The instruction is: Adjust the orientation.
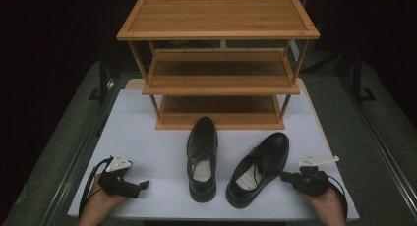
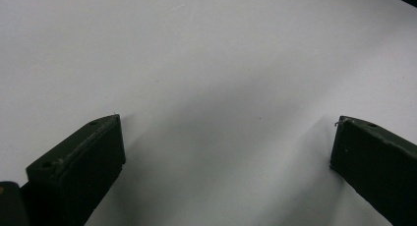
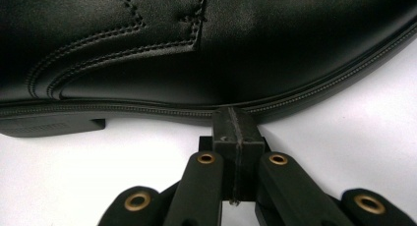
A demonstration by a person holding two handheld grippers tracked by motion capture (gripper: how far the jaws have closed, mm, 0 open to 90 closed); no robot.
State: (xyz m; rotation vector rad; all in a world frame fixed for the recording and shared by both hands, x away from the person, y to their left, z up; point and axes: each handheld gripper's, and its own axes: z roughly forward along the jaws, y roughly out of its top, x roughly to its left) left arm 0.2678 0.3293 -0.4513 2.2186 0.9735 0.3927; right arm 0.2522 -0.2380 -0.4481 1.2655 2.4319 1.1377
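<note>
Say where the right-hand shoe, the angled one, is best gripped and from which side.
Probably the heel collar of the angled shoe, from the near end: its opening faces up, giving a thin wall to pinch. The right gripper, jaws closed, sits at its outer side, where the smooth upper offers no edge.

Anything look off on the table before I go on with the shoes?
One thing: the two black shoes don't match in heading. The left shoe points straight at the wooden rack, while the right shoe lies angled, toe swung right. The shut right gripper sits against its side. No damage or spill shows.
</note>
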